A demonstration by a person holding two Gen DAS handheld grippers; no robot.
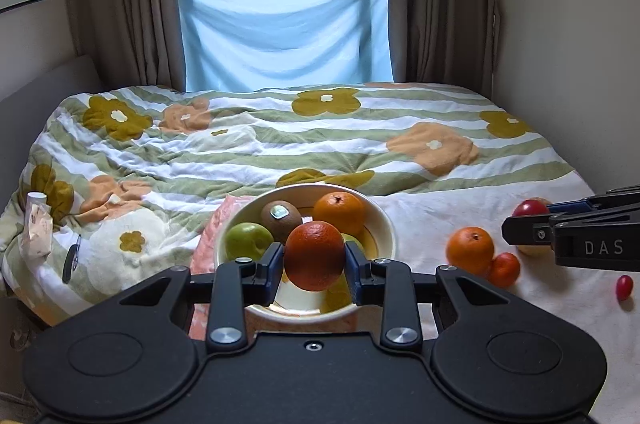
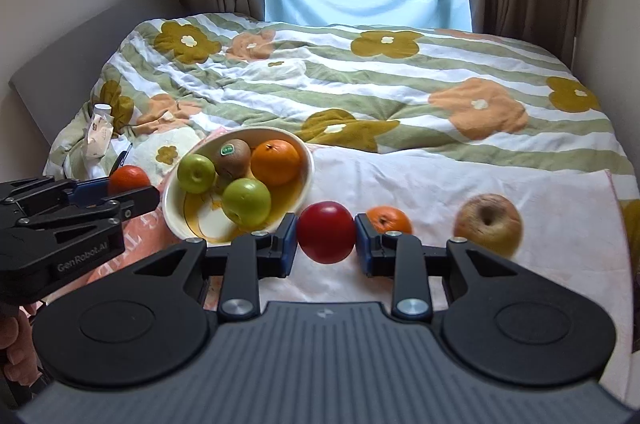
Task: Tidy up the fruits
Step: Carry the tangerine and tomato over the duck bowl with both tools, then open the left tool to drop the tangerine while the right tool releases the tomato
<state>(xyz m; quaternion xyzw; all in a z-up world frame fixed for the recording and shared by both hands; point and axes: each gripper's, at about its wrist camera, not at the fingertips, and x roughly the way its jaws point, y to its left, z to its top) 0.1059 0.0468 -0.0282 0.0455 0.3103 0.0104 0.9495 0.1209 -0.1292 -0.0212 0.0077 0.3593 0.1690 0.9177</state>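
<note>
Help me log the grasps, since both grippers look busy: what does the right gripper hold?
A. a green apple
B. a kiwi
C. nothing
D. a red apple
D: in the right wrist view the right gripper has its blue pads pressed on both sides of the red apple, while the green apples and kiwi lie in the bowl.

The bowl sits on the bed, fruit inside, with an apple well right of it.
</note>
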